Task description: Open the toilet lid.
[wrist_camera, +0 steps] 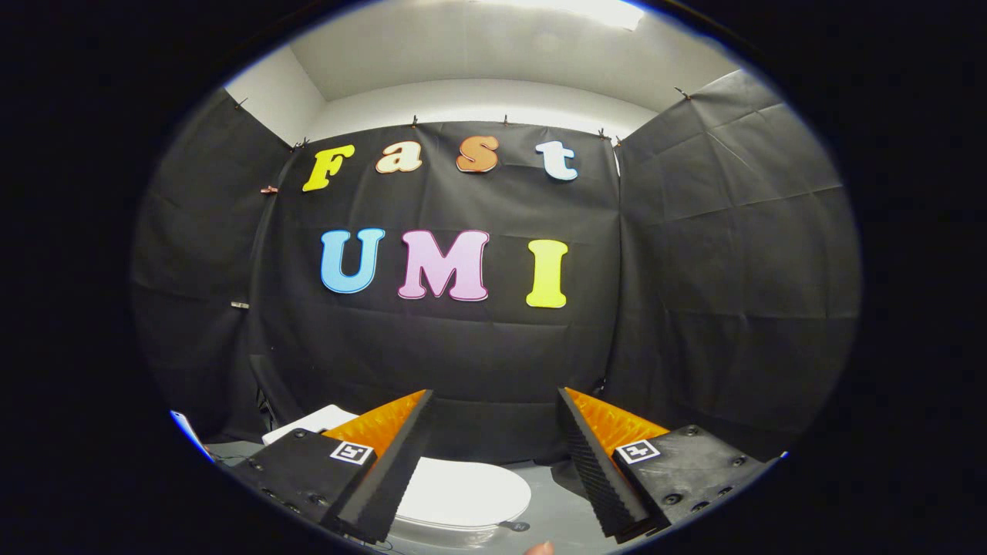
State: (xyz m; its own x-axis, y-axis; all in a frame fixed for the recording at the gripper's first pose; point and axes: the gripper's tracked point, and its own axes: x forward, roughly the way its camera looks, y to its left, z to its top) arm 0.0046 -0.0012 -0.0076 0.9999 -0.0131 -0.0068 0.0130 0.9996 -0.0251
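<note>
I see the lid point(461, 493) is not yet opened; it lies flat on the toilet, low between my fingers. My gripper point(493, 412) is wide apart and holds nothing. All work is left.

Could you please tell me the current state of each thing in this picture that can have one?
toilet lid: closed, lying flat on the toilet, below and between the fingers, untouched.
gripper: jaws open, spread wide apart, holding nothing, raised above the lid.
toilet tank: top cover on, partly hidden behind the left finger.
</note>
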